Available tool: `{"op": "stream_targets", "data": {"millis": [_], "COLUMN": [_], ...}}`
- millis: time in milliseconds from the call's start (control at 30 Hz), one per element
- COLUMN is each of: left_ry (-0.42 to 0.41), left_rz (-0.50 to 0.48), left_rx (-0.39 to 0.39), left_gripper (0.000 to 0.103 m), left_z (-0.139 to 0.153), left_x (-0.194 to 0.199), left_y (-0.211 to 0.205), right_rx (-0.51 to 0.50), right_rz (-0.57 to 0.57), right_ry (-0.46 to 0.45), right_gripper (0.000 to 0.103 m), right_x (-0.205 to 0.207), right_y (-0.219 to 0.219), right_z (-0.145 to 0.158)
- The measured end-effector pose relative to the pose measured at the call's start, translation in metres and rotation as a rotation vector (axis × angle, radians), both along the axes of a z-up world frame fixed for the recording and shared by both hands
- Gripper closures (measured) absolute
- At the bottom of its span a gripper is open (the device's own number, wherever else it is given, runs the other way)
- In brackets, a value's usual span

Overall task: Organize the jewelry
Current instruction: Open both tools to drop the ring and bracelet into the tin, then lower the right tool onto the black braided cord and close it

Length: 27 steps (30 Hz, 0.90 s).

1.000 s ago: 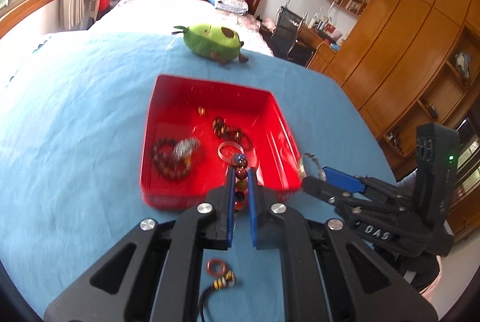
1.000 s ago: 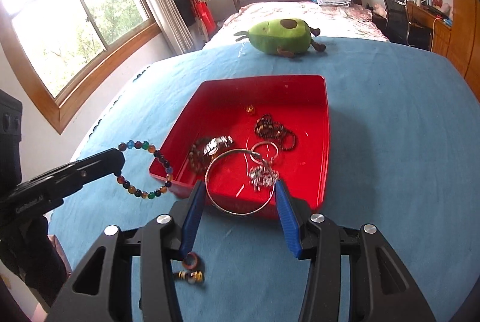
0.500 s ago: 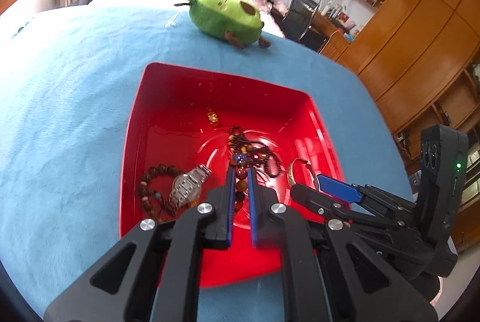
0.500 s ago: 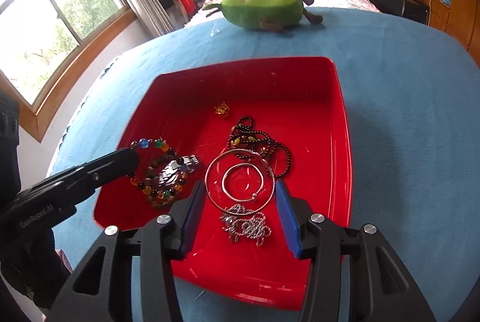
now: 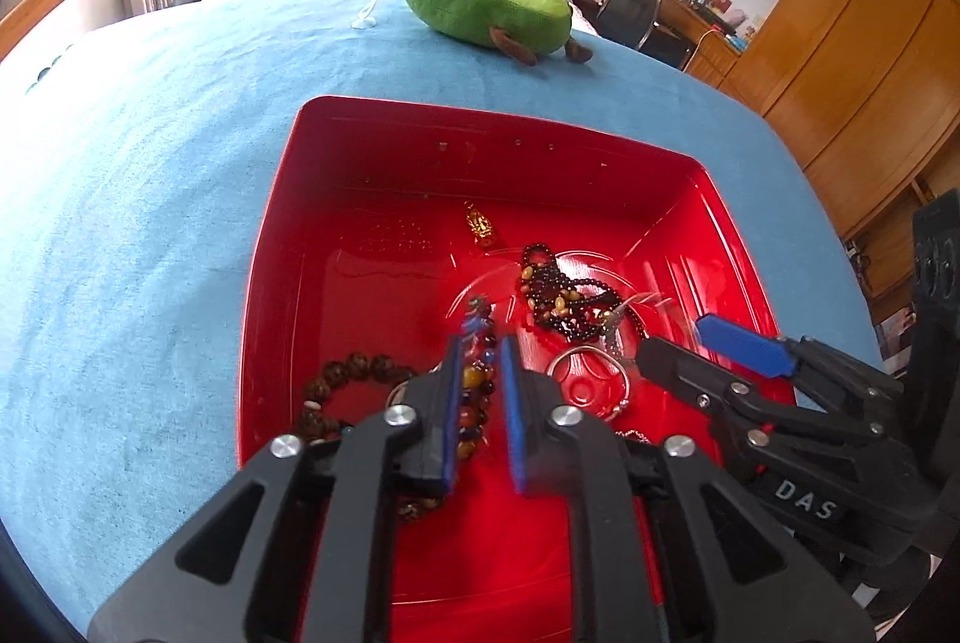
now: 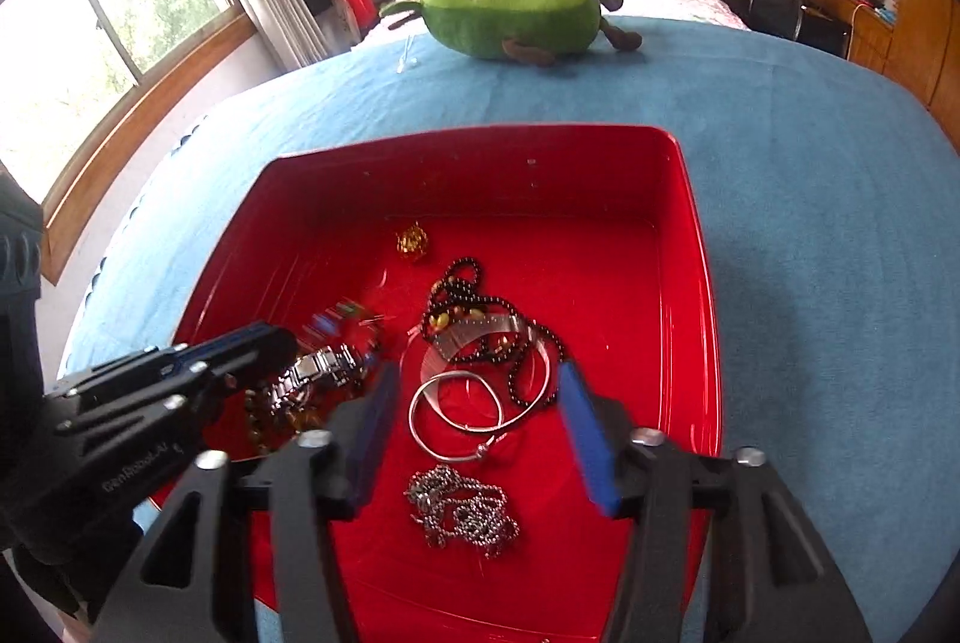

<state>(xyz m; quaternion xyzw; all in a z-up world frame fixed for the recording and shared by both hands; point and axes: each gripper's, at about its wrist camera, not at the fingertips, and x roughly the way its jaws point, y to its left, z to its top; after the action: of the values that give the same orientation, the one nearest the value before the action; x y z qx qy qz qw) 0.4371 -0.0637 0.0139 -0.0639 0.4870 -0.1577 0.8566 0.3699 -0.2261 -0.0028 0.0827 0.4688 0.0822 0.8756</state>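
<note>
A red tray sits on the blue cloth. My left gripper is over the tray with its jaws slightly parted; a coloured bead bracelet hangs blurred between them. My right gripper is open above the tray. A large thin silver bangle, blurred, lies just past its tips over a dark bead necklace. A smaller silver bangle, a silver chain, a watch, a brown bead bracelet and a gold charm lie in the tray.
A green avocado plush lies on the cloth beyond the tray. A bed, a window and wooden cabinets stand around the table.
Both grippers moved forward over the tray. The right gripper opened and the large silver bangle left it and dropped into the tray. The left jaws parted a little around the bead bracelet.
</note>
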Motion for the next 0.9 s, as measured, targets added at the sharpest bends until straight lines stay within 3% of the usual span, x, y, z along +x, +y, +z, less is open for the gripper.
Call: {"op": "stream_targets", "data": {"millis": [133,233,367,567,900], "left_ry": [-0.023,-0.066,-0.126,-0.18,-0.228], "left_rz": [0.007,0.016,0.016,0.013,0.04], "left_rx": [0.008,0.027,0.048,0.079,0.112], "left_gripper": [0.08,0.079,0.057,0.034,0.023], "left_z": [0.006,0.015,0.027,0.036,0.043], "left_x": [-0.007,-0.021,-0.051,-0.106,-0.192], "left_y": [0.002,0.003,0.007,0.017,0.039], "right_rx": [0.018,0.035,0.035,0.041,0.084], "right_rz": [0.007,0.004,0.015,0.057,0.16], "right_ry": [-0.011,-0.024,-0.055,-0.087,-0.055], "right_gripper": [0.045,0.045,0.045,0.045,0.045], "right_x": [-0.001,-0.011,-0.033,-0.081,-0.158], "right_y": [-0.002,-0.005,-0.007,-0.005,0.015], "right_z": [0.003,0.007,0.017,0.029,0.026]}}
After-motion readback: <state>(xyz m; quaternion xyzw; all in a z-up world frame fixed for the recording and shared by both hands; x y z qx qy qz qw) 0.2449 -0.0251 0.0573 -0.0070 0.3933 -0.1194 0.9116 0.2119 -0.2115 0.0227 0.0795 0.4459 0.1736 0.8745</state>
